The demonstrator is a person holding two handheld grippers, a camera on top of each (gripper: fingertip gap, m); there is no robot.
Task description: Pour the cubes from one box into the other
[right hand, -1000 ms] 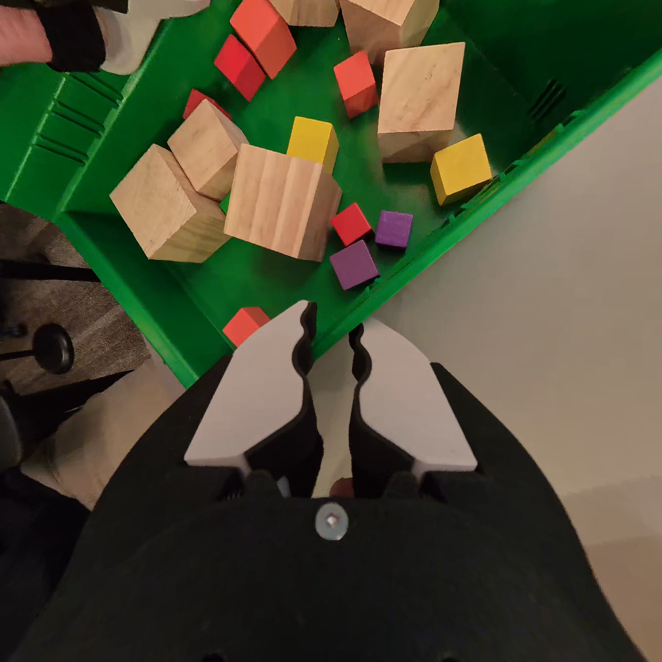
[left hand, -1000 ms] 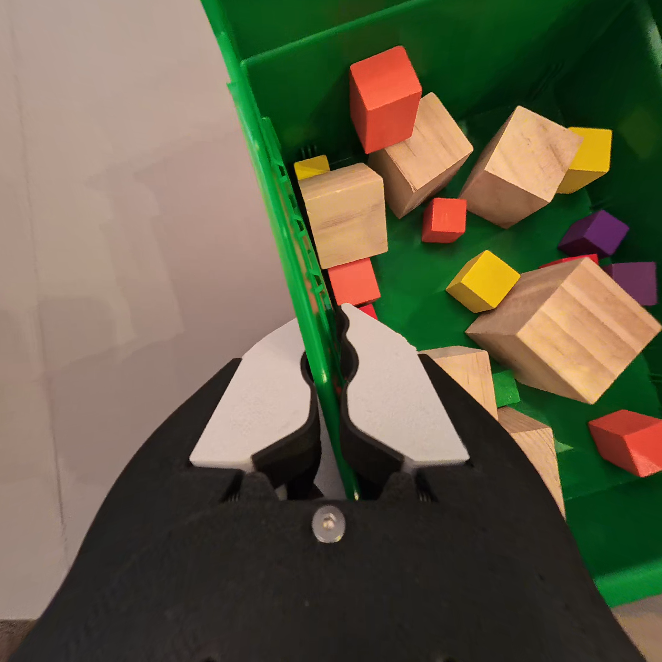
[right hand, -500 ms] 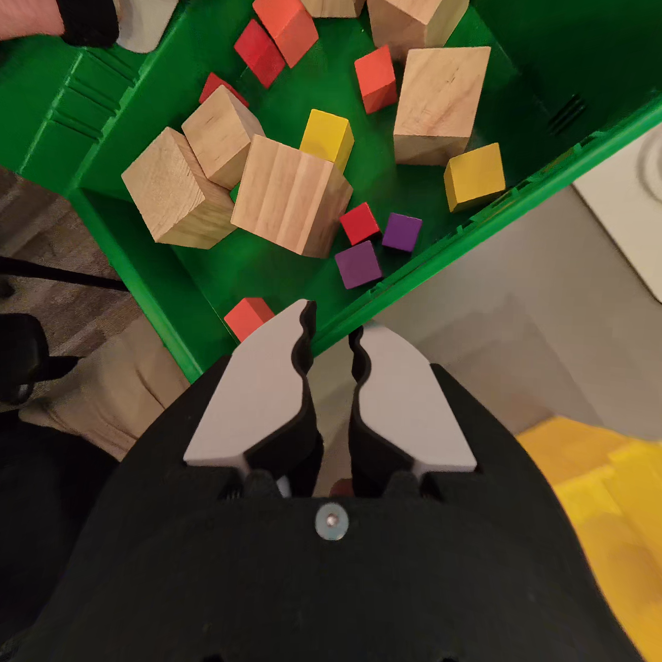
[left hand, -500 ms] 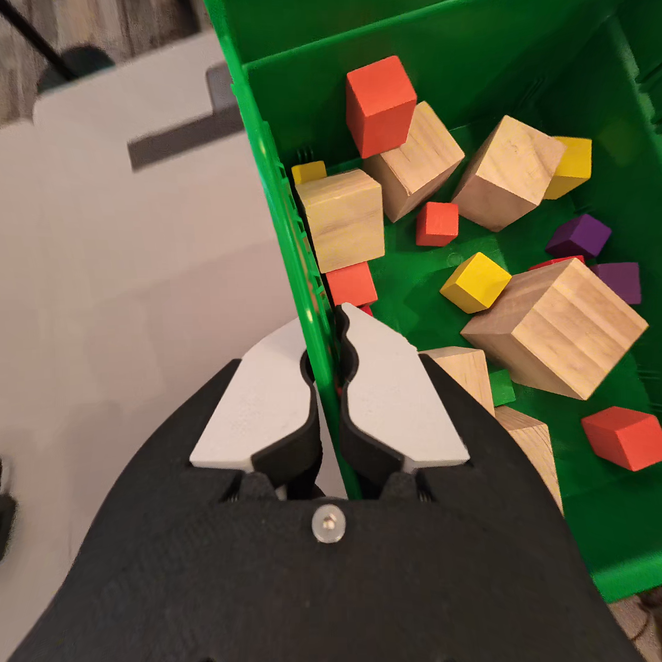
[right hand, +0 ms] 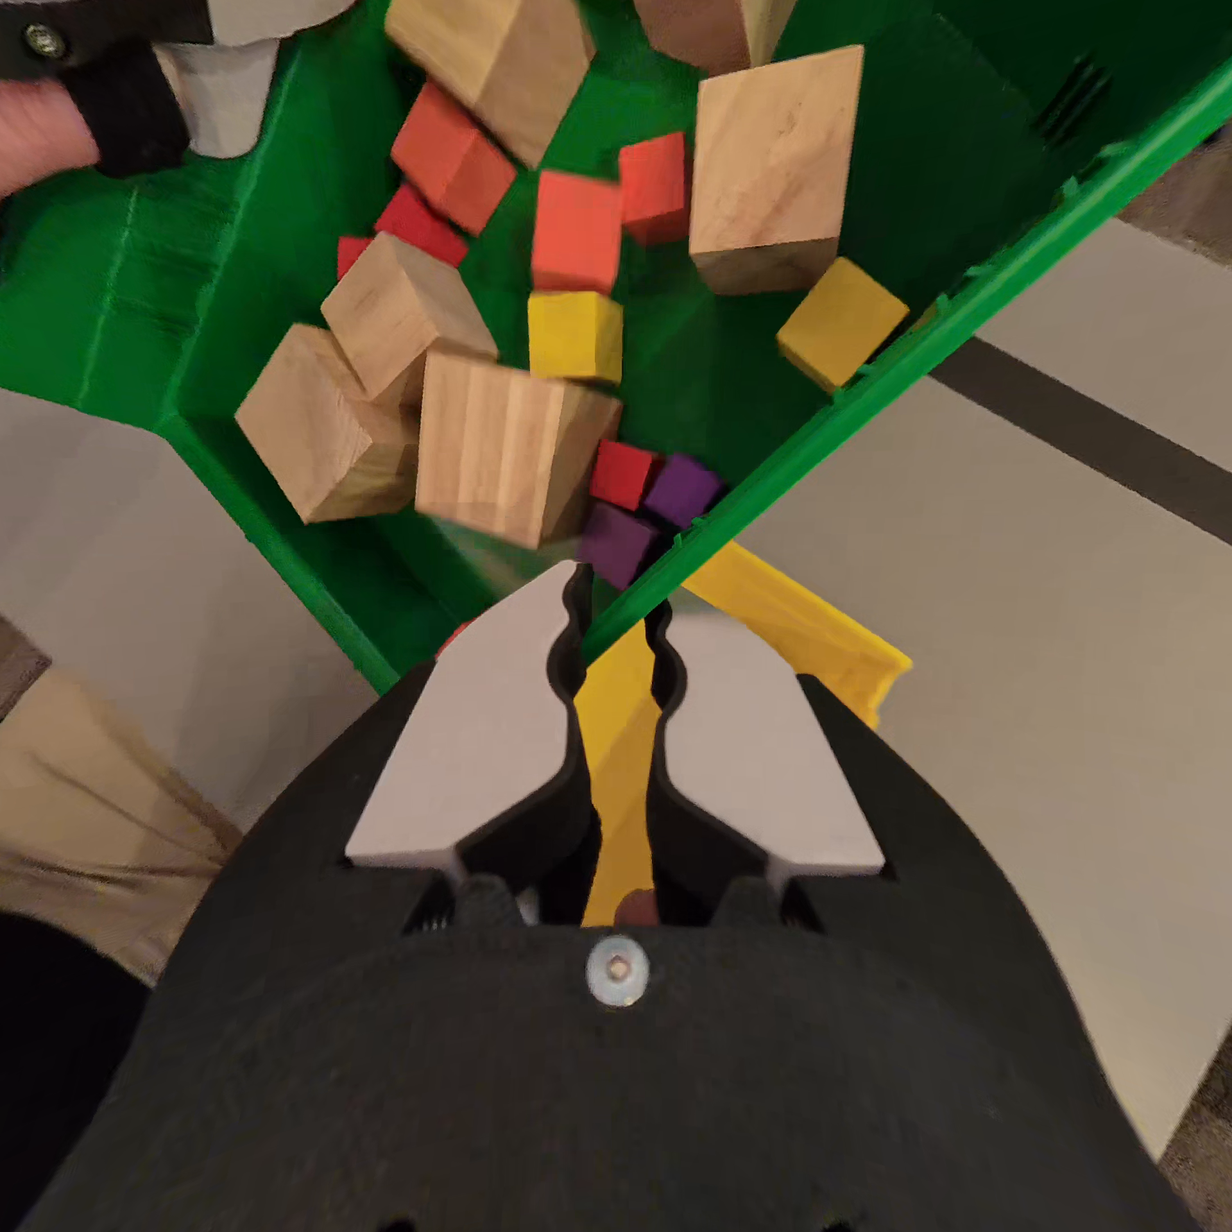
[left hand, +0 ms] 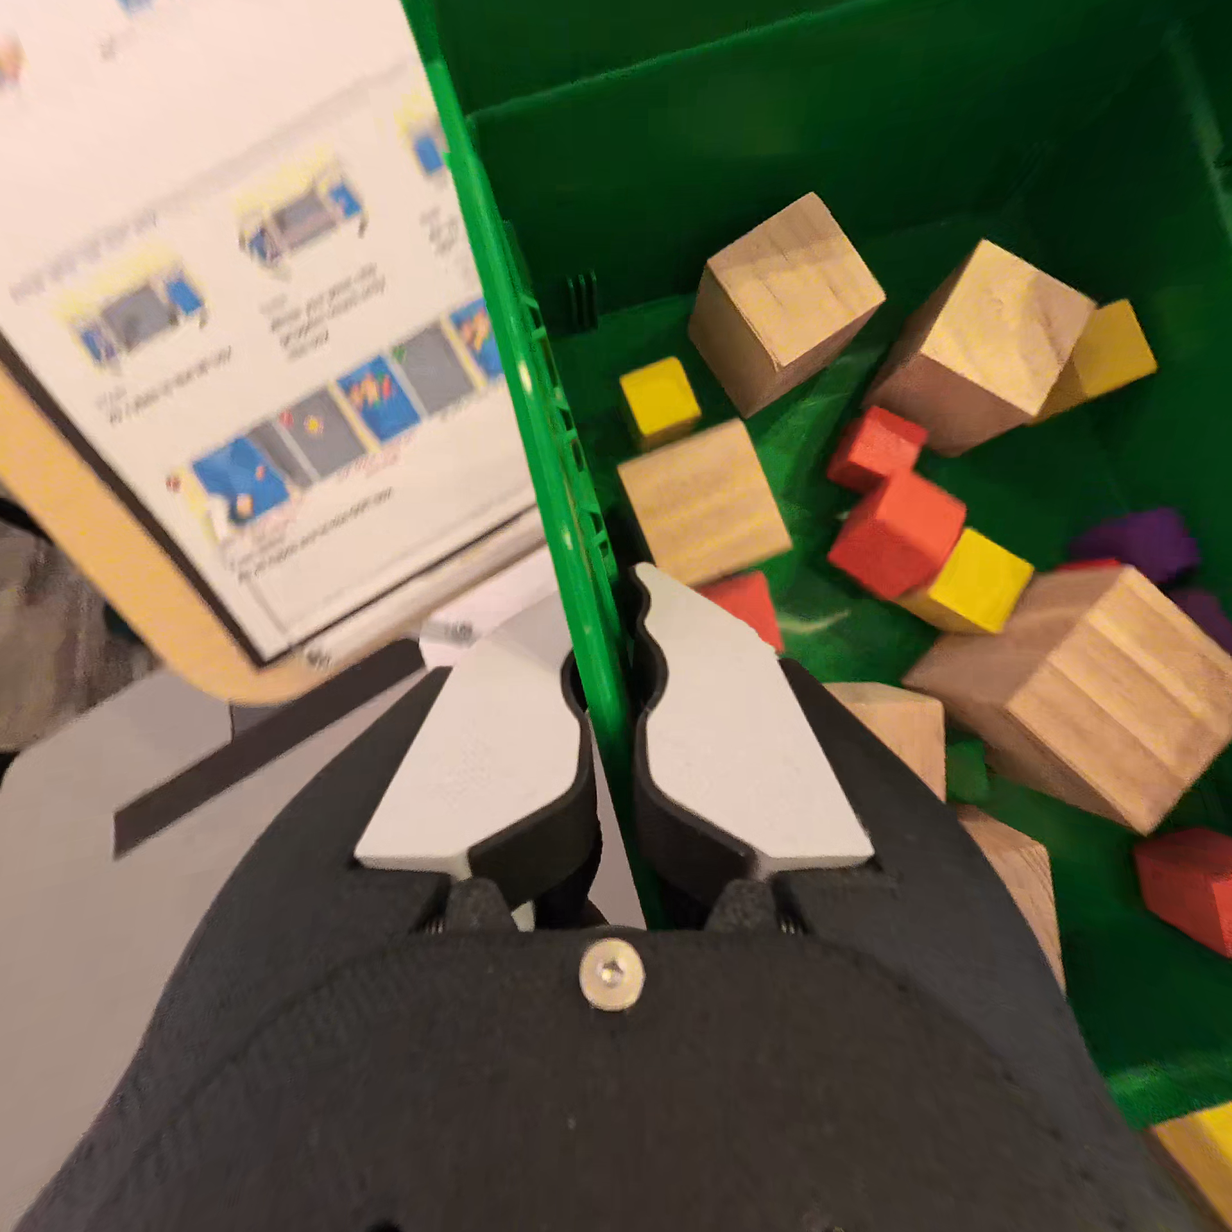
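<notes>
The green box [left hand: 733,167] is held up and tilted between both grippers. My left gripper [left hand: 600,600] is shut on its left wall. My right gripper [right hand: 620,593] is shut on the opposite rim [right hand: 1000,267]. Inside are several cubes: big wooden ones [left hand: 1093,693] [right hand: 507,453], red ones [left hand: 893,533] [right hand: 573,230], yellow ones [left hand: 973,580] [right hand: 573,337] and purple ones [left hand: 1147,540] [right hand: 613,540]. They are blurred and bunched toward the lower side. The yellow box [right hand: 800,627] lies under the green box's rim; its corner shows in the left wrist view [left hand: 1200,1147]. The left gripper also shows in the right wrist view [right hand: 220,87].
A white table top [right hand: 1000,733] with a dark tape strip [right hand: 1100,427] lies below. A printed picture sheet on a wooden board [left hand: 267,333] lies to the left. Beige cloth [right hand: 80,800] of a person is at the near left edge.
Both grippers have lifted and tipped the green box. The cubes have slid and tumbled toward the lower side. The yellow box has come into view beneath the rim, and the picture sheet at the left.
</notes>
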